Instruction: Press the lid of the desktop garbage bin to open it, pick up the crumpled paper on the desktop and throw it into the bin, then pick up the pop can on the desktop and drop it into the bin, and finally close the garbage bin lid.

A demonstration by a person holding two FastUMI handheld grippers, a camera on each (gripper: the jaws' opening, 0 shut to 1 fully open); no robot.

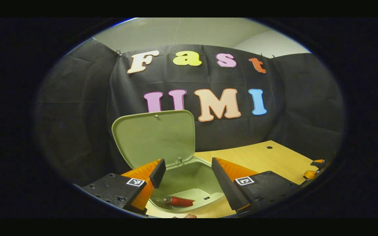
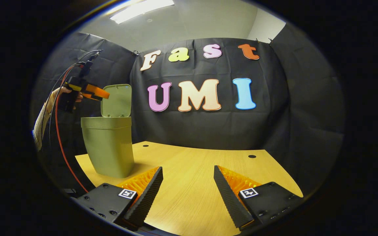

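The green garbage bin (image 1: pixel 189 175) stands open, its lid (image 1: pixel 154 137) upright at the back. A red pop can (image 1: pixel 179 200) lies on its side on the bin's floor. My left gripper (image 1: pixel 189 172) hovers open right above the bin's mouth with nothing between its fingers. In the right gripper view the bin (image 2: pixel 108 147) stands at the table's left end with its lid (image 2: pixel 118 100) raised, and a hand holds the left gripper (image 2: pixel 102 94) over it. My right gripper (image 2: pixel 188 183) is open and empty, low over the wooden table (image 2: pixel 192 164), well to the right of the bin.
Black cloth walls close off the back and sides. The table (image 1: pixel 261 157) has small dark holes (image 2: pixel 252 156) near its far edge. A red cable (image 2: pixel 59 137) hangs from the left gripper past the table's left edge. The right gripper (image 1: pixel 315 168) peeks in at the far right.
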